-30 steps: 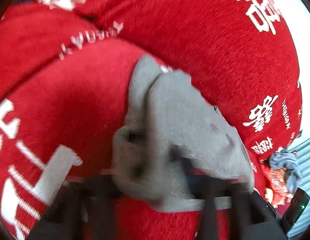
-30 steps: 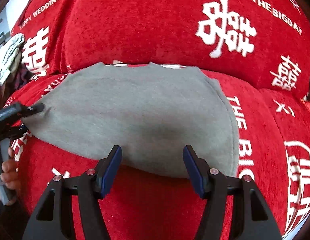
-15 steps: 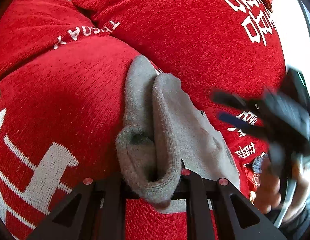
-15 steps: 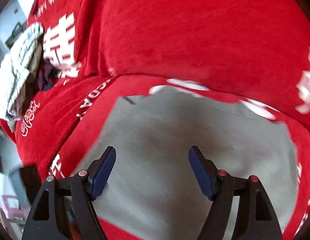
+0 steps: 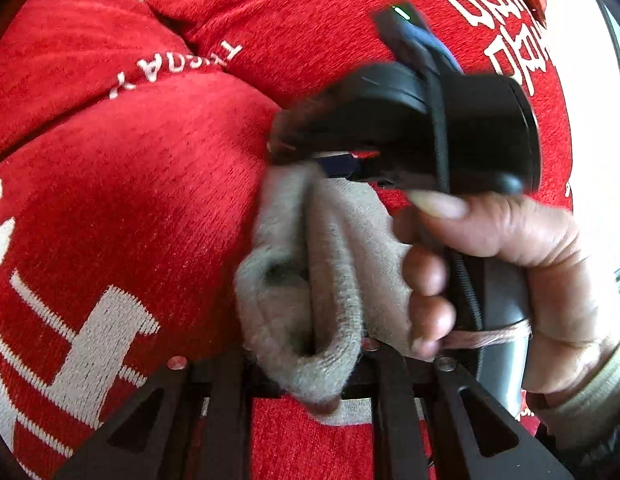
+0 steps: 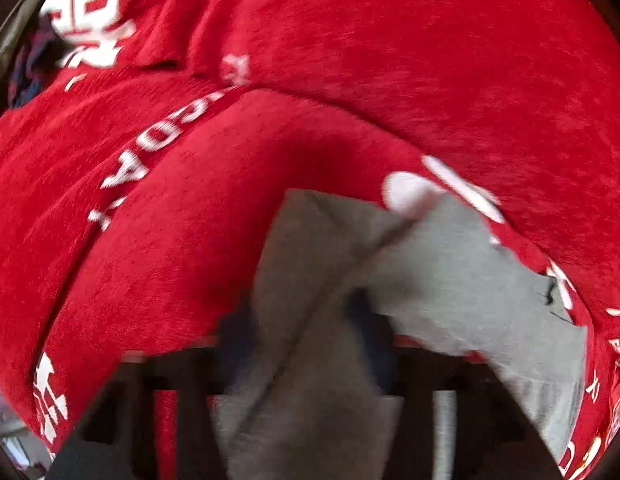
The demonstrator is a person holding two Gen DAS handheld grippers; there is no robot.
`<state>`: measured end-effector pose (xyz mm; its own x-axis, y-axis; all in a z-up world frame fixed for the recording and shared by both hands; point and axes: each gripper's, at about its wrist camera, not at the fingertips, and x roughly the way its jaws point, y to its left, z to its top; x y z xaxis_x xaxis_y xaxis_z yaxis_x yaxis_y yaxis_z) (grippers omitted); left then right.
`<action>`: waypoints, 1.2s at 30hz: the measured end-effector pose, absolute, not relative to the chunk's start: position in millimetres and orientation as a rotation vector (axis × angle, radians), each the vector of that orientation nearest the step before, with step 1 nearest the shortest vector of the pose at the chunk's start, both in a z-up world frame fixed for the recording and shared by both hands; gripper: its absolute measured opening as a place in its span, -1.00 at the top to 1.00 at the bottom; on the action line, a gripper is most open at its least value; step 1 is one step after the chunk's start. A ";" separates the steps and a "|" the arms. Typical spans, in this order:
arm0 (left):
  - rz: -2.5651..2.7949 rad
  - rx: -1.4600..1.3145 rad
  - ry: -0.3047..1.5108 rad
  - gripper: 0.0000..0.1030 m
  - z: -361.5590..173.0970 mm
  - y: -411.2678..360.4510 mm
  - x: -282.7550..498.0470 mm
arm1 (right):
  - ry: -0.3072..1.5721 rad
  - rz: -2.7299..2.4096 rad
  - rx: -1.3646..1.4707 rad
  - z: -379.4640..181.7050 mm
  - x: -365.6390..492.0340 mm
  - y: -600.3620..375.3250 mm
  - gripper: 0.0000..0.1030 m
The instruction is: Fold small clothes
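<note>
A small grey garment [image 5: 326, 264] lies on a red sofa cover. In the left wrist view my left gripper [image 5: 306, 360] is shut on its bunched near edge. The right gripper [image 5: 310, 156], held in a bare hand [image 5: 510, 272], reaches across onto the far end of the cloth. In the right wrist view the grey garment [image 6: 450, 280] lies partly folded, and my right gripper [image 6: 302, 328] sits blurred over a doubled layer of it with its fingers close together around the cloth.
The red cover [image 5: 122, 208] carries white letters and Chinese characters over rounded cushions [image 6: 390, 60]. A crease between seat and back runs behind the garment. A white surface [image 5: 590, 100] shows at the far right.
The right gripper has swung in from beside the cloth to its far end and closed onto a fold. The left gripper has kept its hold on the bunched edge.
</note>
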<state>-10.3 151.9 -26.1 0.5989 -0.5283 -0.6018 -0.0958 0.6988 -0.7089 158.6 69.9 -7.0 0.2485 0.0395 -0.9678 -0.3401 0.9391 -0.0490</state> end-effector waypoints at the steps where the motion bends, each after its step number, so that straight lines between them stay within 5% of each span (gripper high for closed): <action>1: -0.274 -0.750 0.902 0.72 -21.2 149.3 -12.0 | 1.297 0.292 -0.198 -2.8 158.8 56.9 0.59; 12: -0.191 -0.411 0.837 0.79 36.6 101.3 -29.4 | 1.194 0.455 0.122 42.4 152.1 -26.6 0.63; 36: -0.214 -0.051 0.880 0.79 82.5 -35.9 -28.2 | 1.130 0.560 0.320 86.6 148.1 -157.7 0.64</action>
<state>-28.2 -35.9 82.5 0.6173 -0.2070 -0.7590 0.1654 0.9774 -0.1320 148.1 -157.7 86.6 0.3104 0.5717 -0.7595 -0.2583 0.8196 0.5114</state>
